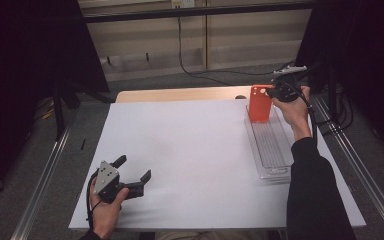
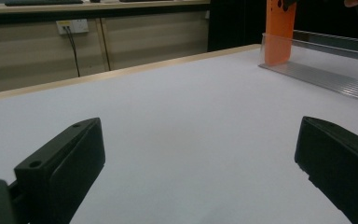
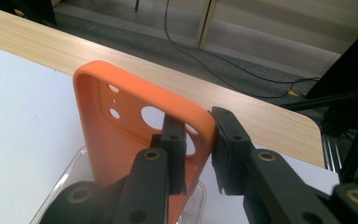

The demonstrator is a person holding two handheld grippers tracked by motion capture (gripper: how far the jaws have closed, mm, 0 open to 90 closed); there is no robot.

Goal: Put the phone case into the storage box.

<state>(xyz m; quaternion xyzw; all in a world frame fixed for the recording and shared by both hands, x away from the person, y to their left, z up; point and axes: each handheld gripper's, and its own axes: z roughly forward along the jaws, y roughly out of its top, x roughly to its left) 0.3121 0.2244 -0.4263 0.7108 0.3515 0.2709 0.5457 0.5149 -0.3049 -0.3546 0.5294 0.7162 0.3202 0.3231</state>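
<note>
An orange phone case (image 1: pixel 259 104) (image 3: pixel 116 140) stands upright at the far end of a clear plastic tray (image 1: pixel 272 150) on the right side of the table. My right gripper (image 1: pixel 272 92) (image 3: pixel 198 126) is shut on the case's upper right edge, one jaw inside the shell by the camera cut-outs and the other outside. My left gripper (image 1: pixel 132 168) (image 2: pixel 200 135) rests low over the white mat near the front left, open with nothing between its jaws. In the left gripper view the case (image 2: pixel 279 32) and the tray (image 2: pixel 335 77) show far off to the right.
A white mat (image 1: pixel 195 150) covers most of the wooden table (image 1: pixel 180 94), whose far edge shows bare wood. Metal rails (image 1: pixel 45 175) run along both sides. A black cable (image 1: pixel 190 60) lies on the floor behind the table.
</note>
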